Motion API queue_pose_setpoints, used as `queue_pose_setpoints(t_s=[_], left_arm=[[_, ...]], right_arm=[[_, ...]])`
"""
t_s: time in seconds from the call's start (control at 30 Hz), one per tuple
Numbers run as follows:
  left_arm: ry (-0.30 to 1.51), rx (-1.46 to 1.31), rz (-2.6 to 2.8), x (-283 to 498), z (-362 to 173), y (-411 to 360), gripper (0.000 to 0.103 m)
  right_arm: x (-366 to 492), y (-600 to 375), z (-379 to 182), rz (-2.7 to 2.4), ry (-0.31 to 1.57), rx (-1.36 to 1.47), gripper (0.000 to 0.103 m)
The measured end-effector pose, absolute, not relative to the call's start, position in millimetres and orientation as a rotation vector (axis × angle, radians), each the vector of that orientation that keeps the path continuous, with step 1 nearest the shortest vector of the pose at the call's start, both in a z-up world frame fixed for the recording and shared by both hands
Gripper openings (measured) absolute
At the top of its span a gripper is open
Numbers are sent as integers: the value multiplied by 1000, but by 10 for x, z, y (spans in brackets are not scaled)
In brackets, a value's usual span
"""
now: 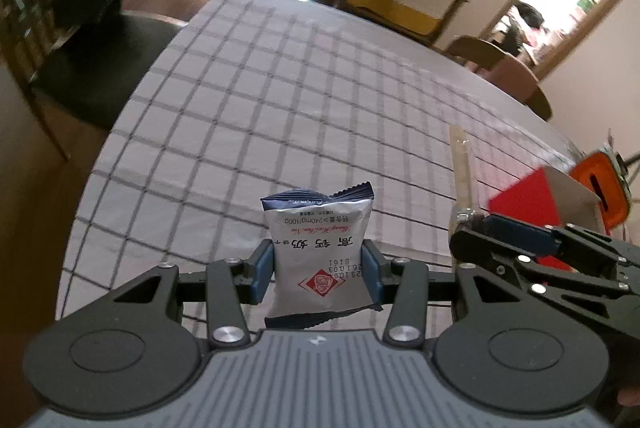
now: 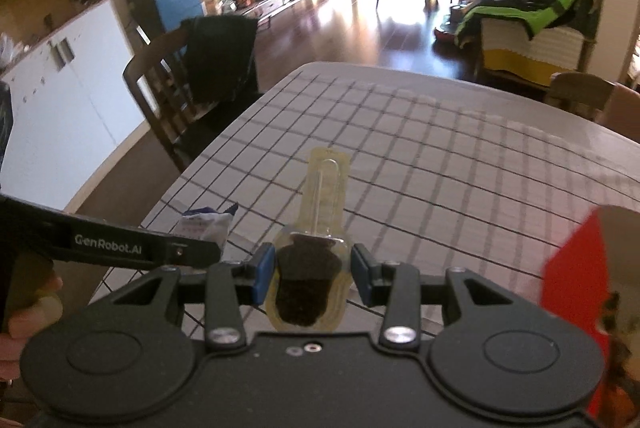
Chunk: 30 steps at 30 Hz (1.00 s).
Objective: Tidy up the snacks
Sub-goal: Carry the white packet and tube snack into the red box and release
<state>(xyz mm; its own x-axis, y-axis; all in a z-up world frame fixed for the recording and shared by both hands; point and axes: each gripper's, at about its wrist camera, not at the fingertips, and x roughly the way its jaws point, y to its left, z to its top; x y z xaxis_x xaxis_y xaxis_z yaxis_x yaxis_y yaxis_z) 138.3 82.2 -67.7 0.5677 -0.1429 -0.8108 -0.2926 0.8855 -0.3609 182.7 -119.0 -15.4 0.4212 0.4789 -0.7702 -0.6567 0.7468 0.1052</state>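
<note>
Left wrist view. The left gripper (image 1: pixel 318 270) is clenched on a silver-and-navy snack packet (image 1: pixel 320 252), blue pads pressing both sides, the packet upright and lifted above the table (image 1: pixel 256 100). The table carries a grey cloth with a dark grid and lies bare ahead of the packet. Its left edge curves away beside a wooden chair (image 1: pixel 52 48) with a dark seat and a black garment over its back; floor lies between. The far edge meets a yellow-and-white bench (image 1: pixel 400 0) heaped with green and black clothing. At right, the right gripper (image 1: pixel 468 224) enters, holding a clear stick-shaped snack pack (image 1: pixel 462 168). Just beyond it stands a red-and-grey box (image 1: pixel 536 196), with an orange-rimmed object (image 1: pixel 600 184) behind.

Right wrist view. The right gripper (image 2: pixel 312 274) grasps the clear pack (image 2: pixel 316 260) at its wide, dark-filled end; the narrow clear stem points forward over the table (image 2: pixel 460 156). Only here do the left-hand table corner and the open wooden floor beyond the far edge show fully. The left gripper (image 2: pixel 200 248) crosses from the left, the packet (image 2: pixel 206 224) partly visible behind it, and a person's fingers (image 2: pixel 32 308) show at the left margin. The red box (image 2: pixel 568 268) blocks the right foreground. White cabinets (image 2: pixel 60 88) line the left wall.
</note>
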Motion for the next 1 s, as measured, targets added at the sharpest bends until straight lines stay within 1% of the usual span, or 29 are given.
queue_pose_setpoints(t_s=[0.3, 0.6, 0.83, 1.0], left_arm=[[926, -368, -3, 1530, -299, 41, 45], [892, -268, -99, 1778, -43, -880, 45], [887, -198, -164, 1964, 16, -1547, 45], [905, -133, -201, 2104, -49, -1998, 45]], right_arm=[[1816, -1986, 156, 647, 820, -146, 41], [1897, -2828, 310, 563, 775, -99, 41], [2023, -3452, 321, 477, 754, -76, 41], [2117, -3836, 234, 416, 760, -61, 41]])
